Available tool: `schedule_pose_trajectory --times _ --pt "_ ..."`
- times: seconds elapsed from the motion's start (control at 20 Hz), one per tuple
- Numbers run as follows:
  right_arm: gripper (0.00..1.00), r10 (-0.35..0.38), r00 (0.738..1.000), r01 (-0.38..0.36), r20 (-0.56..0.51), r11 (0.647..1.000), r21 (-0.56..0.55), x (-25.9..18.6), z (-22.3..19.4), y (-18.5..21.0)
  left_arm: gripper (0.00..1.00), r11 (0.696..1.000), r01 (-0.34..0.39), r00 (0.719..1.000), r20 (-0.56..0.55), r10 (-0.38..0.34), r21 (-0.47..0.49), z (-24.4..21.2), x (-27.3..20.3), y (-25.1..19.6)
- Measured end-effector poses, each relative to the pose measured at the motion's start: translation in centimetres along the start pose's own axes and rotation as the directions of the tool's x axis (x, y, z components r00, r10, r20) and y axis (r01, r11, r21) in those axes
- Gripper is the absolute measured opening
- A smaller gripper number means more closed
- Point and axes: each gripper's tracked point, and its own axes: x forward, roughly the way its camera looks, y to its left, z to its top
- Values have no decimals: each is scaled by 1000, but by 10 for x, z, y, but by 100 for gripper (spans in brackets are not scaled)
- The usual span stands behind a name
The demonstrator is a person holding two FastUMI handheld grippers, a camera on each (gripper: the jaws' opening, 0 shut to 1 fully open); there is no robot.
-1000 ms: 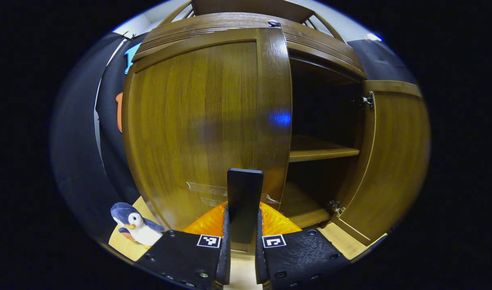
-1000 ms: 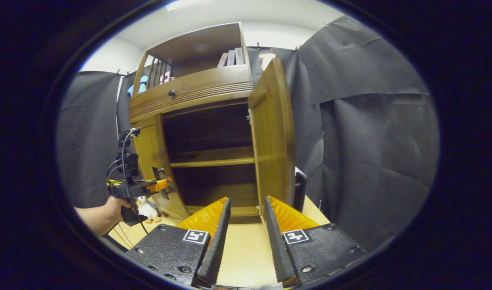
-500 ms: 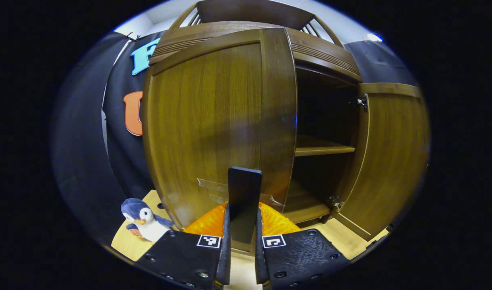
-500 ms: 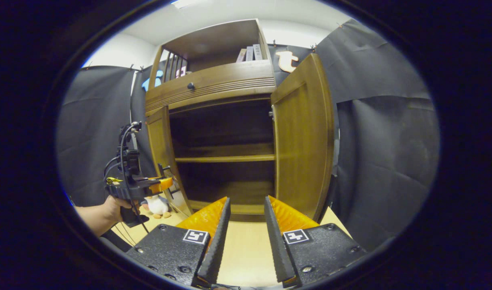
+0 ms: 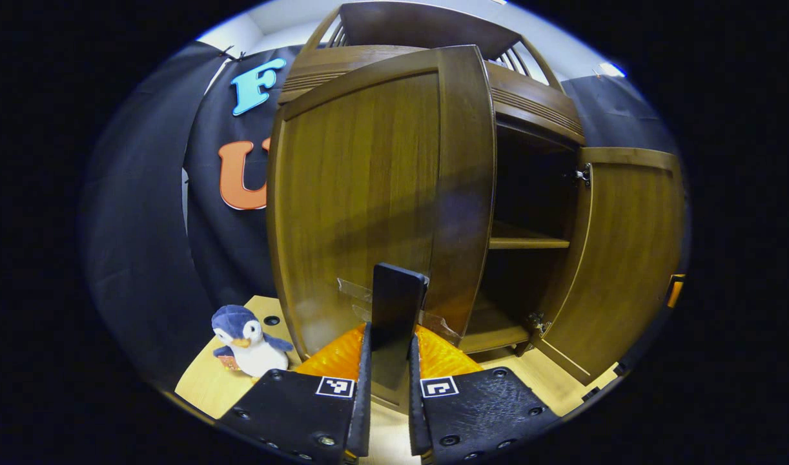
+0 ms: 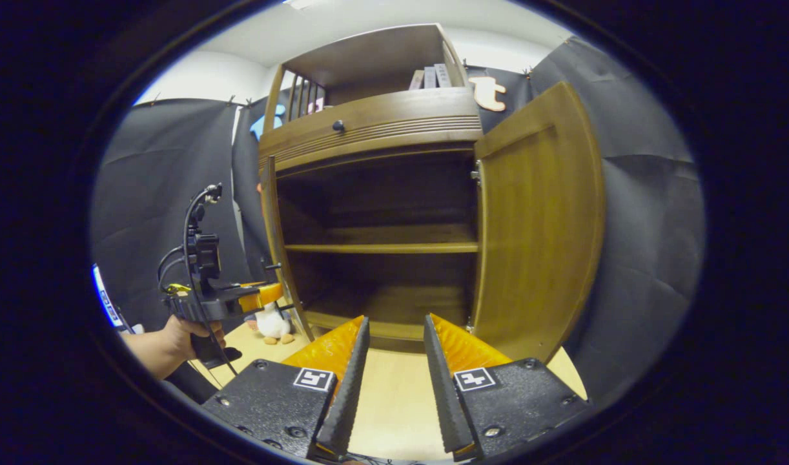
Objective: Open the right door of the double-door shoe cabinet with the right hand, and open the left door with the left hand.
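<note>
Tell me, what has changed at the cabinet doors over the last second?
The left door has swung further open, pulled by the left gripper, which stays shut on the door's black handle. The right gripper has turned to face the cabinet squarely; it stays open and empty. The right door remains wide open, and the toy penguin stays on the floor.

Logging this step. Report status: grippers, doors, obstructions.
Left gripper shut on the left door's handle; left door swung wide. Right gripper open, empty; right door open. Plush penguin on the floor beside the left door, apart.
</note>
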Motion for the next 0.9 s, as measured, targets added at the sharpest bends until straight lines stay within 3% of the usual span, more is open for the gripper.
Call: schedule_pose_trajectory --times 0.5,0.9 --pt "53 64 998 -65 -24 997 -46 13 -6 28 23 997 -68 998 7 68 -22 -5 -32 34" --pt "63 46 998 -47 -38 998 -48 21 -10 29 23 994 -105 994 4 105 -35 -16 -52 60"
